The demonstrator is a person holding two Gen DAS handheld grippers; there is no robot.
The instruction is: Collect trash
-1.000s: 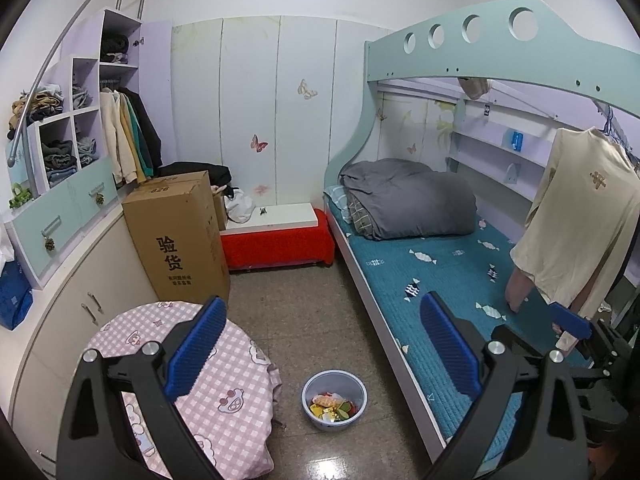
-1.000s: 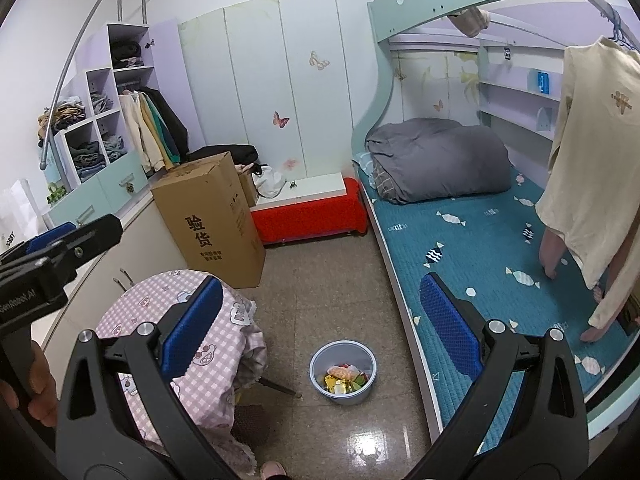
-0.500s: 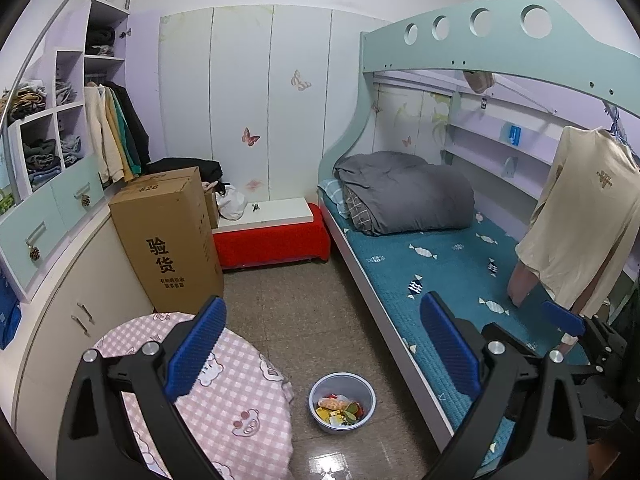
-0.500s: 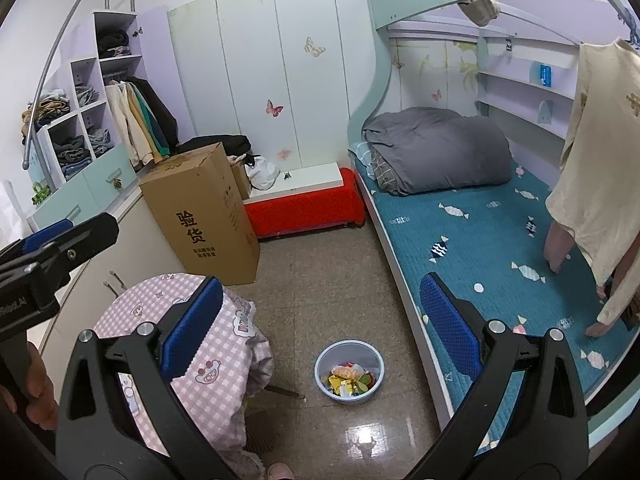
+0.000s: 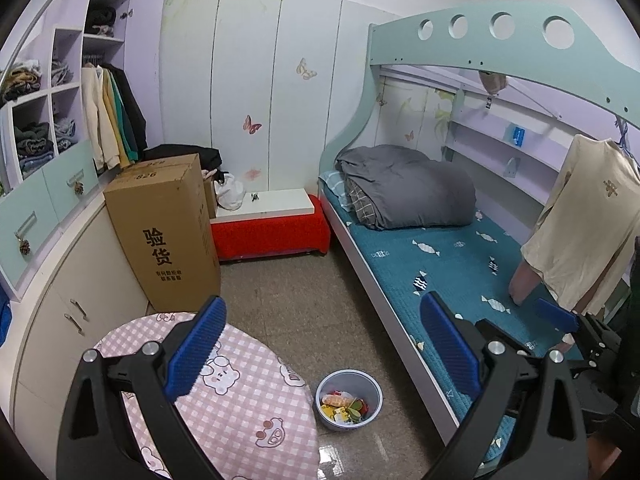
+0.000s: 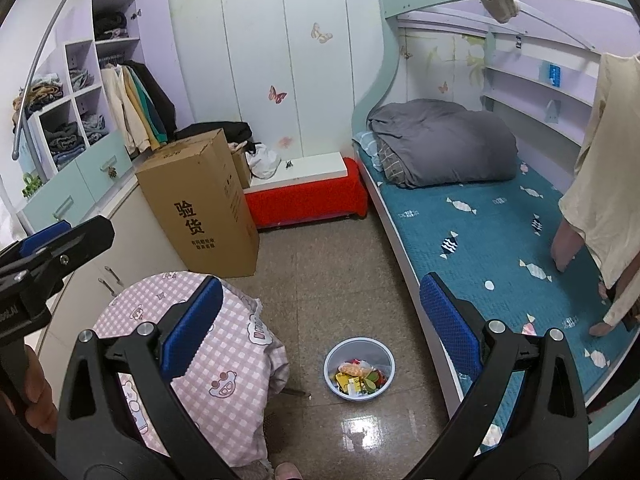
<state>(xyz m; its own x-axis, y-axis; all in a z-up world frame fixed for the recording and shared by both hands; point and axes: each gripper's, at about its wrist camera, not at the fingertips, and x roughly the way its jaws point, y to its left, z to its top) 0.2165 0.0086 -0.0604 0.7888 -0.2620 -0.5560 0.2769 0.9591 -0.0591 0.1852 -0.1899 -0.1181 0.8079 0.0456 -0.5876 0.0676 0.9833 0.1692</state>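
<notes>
Bedroom floor [image 6: 320, 288]: trash bin [image 6: 359, 372] full; both tools empty, agape.

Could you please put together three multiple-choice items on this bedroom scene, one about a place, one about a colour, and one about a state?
1. Where does the small bin stand?
A. On the floor between the round table and the bed
B. On the bed
C. On top of the cardboard box

2. What colour is the cloth over the low bench at the far wall?
A. Green
B. Red
C. Yellow

3. How are the two grippers?
A. Both shut on trash
B. One holds the bin
C. Both open and holding nothing

Answers:
1. A: the bin sits on the tiled floor, with the pink checked table on one side and the bed on the other.
2. B: the bench drape is bright red.
3. C: the left gripper and right gripper each show their fingers spread wide with nothing between.
</notes>
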